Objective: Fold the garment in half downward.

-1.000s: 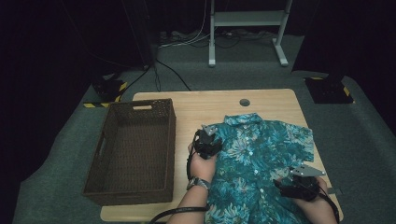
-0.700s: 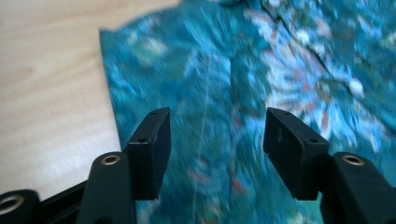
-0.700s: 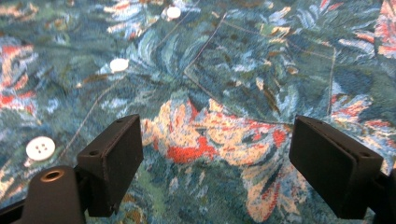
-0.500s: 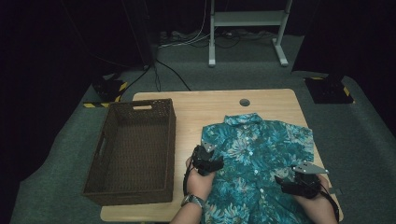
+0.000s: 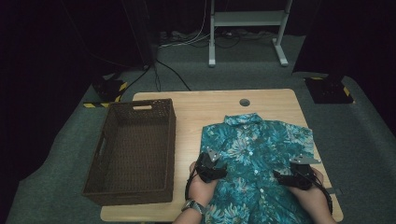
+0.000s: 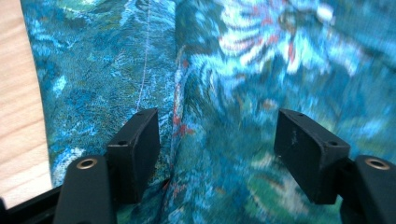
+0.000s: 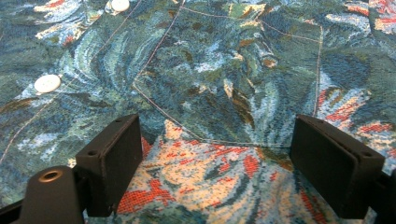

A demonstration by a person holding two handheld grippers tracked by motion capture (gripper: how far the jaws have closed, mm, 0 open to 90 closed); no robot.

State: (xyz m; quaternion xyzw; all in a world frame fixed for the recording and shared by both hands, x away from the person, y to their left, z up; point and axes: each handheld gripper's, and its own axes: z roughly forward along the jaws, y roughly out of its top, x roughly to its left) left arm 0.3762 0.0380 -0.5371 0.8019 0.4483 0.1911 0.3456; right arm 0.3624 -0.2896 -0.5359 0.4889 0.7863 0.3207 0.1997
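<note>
A teal floral short-sleeved shirt (image 5: 254, 151) lies flat, buttoned, on the right half of the wooden table (image 5: 201, 109). My left gripper (image 5: 221, 172) rests low over the shirt's left side near the front edge. In the left gripper view its jaws (image 6: 217, 126) stand open and have just been opening; a raised fold of the fabric (image 6: 180, 93) runs between them, unpressed. My right gripper (image 5: 280, 178) sits over the shirt's right front. In the right gripper view it (image 7: 217, 130) is open above the pocket seam (image 7: 219, 140), with white buttons (image 7: 46, 83) to its left.
A dark woven basket (image 5: 135, 149) stands on the left part of the table, its rim close to the shirt's left edge. A round cable hole (image 5: 244, 102) lies behind the collar. Bare wood (image 6: 14, 93) borders the shirt. Beyond the table stand a white frame (image 5: 212, 37) and cables.
My left gripper has moved along the shirt's left side toward the table's front edge and has come lower, with its jaws wider apart. The right gripper has shifted slightly to the left.
</note>
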